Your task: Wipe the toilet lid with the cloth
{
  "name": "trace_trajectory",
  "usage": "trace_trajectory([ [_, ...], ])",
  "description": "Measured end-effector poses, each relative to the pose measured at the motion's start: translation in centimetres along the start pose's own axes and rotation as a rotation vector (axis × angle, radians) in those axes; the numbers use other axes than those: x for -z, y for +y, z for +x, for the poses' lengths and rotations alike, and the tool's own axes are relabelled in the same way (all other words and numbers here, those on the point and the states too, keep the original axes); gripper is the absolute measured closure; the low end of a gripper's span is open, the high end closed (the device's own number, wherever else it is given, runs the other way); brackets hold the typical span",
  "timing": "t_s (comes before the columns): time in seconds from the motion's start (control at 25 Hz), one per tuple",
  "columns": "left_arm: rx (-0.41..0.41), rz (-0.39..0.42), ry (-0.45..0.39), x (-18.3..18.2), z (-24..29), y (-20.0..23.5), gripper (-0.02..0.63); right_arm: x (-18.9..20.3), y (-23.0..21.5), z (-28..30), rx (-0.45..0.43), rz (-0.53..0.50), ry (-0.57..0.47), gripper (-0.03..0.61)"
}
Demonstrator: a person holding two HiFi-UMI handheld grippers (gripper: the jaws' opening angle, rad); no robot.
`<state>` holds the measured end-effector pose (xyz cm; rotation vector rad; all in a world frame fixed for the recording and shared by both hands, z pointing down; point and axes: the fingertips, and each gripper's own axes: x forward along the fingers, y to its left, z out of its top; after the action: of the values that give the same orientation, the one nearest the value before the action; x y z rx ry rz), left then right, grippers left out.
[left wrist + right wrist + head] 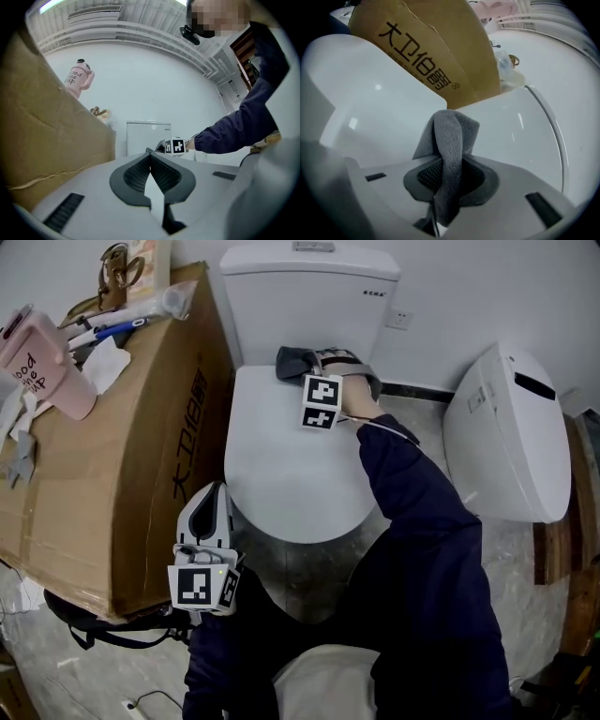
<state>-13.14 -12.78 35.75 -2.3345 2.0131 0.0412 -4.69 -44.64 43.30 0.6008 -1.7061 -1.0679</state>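
Cloth (295, 362), a grey fleecy one, is at the far end of the closed toilet lid (291, 465), right up by the foot of the white cistern (309, 296). It is pinched in the right gripper (311, 360). In the right gripper view the fingers are clenched on the cloth (450, 136), a fold of it standing up between them and a tail hanging toward the camera. The glossy white lid spreads out just beyond. The person's dark blue sleeve (412, 493) reaches across from the near right to hold that gripper there, its marker cube turned up. The left gripper (214, 491) is held well apart from the other one, on the near left beside the lid's rim and next to the corner of a big cardboard box (122, 456). Its fingers point away toward the cistern. In the left gripper view its fingers (161, 176) are clenched with their tips meeting, and nothing is caught between them. The box stands just left of the toilet, printed with black characters down its side. A pink bottle (42, 367) lies on top of it among some papers and pens. Off to the right a separate white toilet seat unit (511, 427) rests on the grey marbled floor (309, 568). A wall socket (400, 320) sits on the far wall between the unit and the cistern.
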Motion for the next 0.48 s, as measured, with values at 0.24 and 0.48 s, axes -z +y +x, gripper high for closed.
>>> trace_trajectory([
  [0.24,-0.024,0.027,0.032,0.9,-0.8,0.5,0.598,-0.2,0.6,3.8,-0.015,-0.011,0.064,0.509],
  [0.48,-0.018,-0.003,0.010,1.0,0.0,0.8,0.598,-1.2,2.5,2.6,-0.040,-0.031,0.093,0.520],
])
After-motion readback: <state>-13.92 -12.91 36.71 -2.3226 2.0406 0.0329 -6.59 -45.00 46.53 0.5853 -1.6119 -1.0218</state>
